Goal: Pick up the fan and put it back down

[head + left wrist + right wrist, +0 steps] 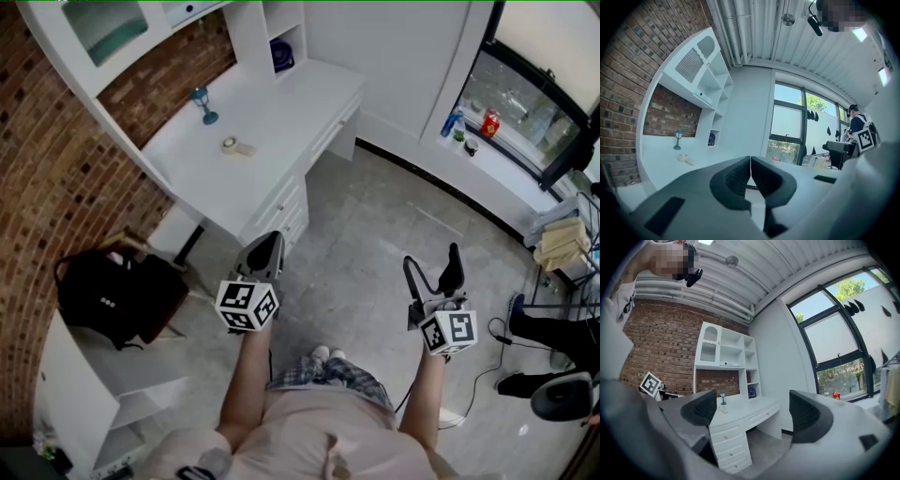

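Observation:
A small dark blue fan (pixel 281 54) stands in an open cubby of the white shelf unit at the back of the desk (pixel 281 112). It is also in the left gripper view as the fan (pixel 711 139) and in the right gripper view as the fan (pixel 751 391). Both grippers hang over the floor, well short of the desk. My left gripper (pixel 267 246) is shut, its pads (pixel 740 176) touching with nothing between them. My right gripper (pixel 432 261) is open and empty, and the desk shows between its jaws (pixel 752 411).
A teal toy lamp (pixel 203 105) and a tape roll (pixel 230 143) sit on the desk. A black bag (pixel 112 295) rests on a chair at the left. Bottles (pixel 489 124) stand on the windowsill. Another person (pixel 553 328) and a rack are at the right.

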A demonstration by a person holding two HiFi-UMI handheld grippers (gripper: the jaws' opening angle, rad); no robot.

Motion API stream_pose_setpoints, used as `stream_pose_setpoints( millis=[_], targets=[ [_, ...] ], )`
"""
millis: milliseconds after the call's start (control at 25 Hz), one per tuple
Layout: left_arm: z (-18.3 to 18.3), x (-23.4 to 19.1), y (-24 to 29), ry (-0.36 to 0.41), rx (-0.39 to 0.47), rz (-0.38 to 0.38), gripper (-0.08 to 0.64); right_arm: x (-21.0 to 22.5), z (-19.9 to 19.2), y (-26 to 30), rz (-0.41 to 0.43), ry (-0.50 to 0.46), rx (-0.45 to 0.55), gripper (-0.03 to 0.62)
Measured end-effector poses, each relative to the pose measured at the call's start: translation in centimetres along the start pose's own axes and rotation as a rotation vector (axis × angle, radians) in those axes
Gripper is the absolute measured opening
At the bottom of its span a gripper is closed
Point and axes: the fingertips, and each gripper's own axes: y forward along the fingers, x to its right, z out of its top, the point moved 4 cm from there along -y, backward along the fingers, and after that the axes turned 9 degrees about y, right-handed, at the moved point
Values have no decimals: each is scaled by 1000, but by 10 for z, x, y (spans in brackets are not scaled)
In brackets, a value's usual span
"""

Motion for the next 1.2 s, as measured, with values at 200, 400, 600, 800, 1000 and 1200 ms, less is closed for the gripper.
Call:
stream_pose_setpoints(
  millis=[200, 400, 600, 800, 1000, 1200],
  targets=[
    [-5, -9, 7, -3, 2, -5, 29, 4, -3, 10, -18, -1, 16, 476],
    [-2, -20, 18, -2, 7, -1, 29, 5, 0, 20, -26, -9, 24, 476],
    [1, -23, 36, 6, 11, -7, 29, 15, 0, 37, -23, -5, 22, 476],
    [-4, -32, 63, 8, 11, 12, 29, 28, -3, 65, -4, -10, 26, 475],
    [-10, -46, 116, 7, 5, 38, 28, 63, -9, 114, 13, 1, 14, 474],
    [-21, -79, 203, 21, 5, 93, 29, 122, -22, 209, 54, 28, 25, 474]
  ],
)
